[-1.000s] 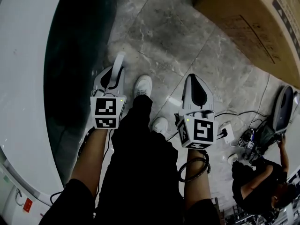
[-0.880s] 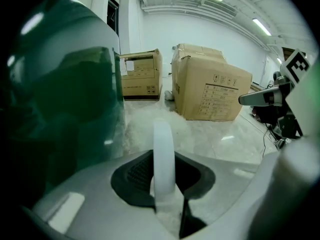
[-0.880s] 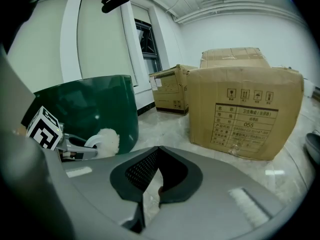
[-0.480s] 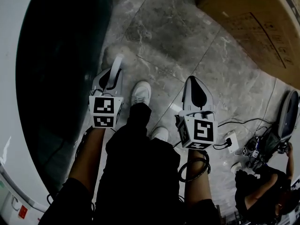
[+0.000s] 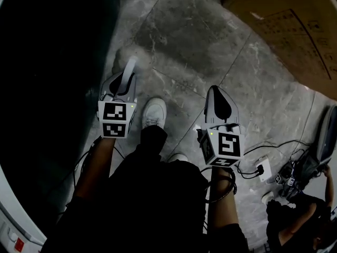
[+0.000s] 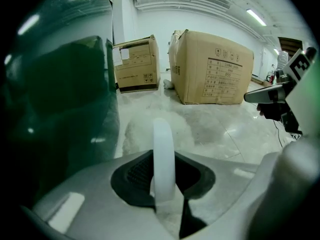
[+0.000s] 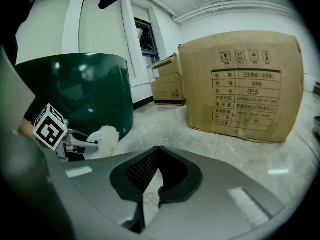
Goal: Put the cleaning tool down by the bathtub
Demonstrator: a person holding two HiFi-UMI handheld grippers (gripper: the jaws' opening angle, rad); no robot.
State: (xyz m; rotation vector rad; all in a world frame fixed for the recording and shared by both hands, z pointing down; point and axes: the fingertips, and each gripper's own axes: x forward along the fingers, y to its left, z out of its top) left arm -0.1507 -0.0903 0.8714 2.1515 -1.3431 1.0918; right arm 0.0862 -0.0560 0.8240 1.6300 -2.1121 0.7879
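Your left tool [image 5: 125, 80], right tool [image 5: 217, 96]: pale grey, with black-and-white square markers. Duster [image 6: 163, 159]: white. Bathtub [image 7: 80, 91]: dark green. Floor [image 5: 200, 30]: grey, marbled. Boxes [image 7: 240, 84]: brown. Your shoe [image 5: 154, 112]: white.

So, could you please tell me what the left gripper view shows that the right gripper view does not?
Only the left gripper view shows the cleaning tool's white handle clamped in the left gripper. Only the right gripper view shows the right gripper, its jaws together on nothing, and a window. Both show the tool's fluffy head, the green bathtub, cardboard boxes and the stone floor.
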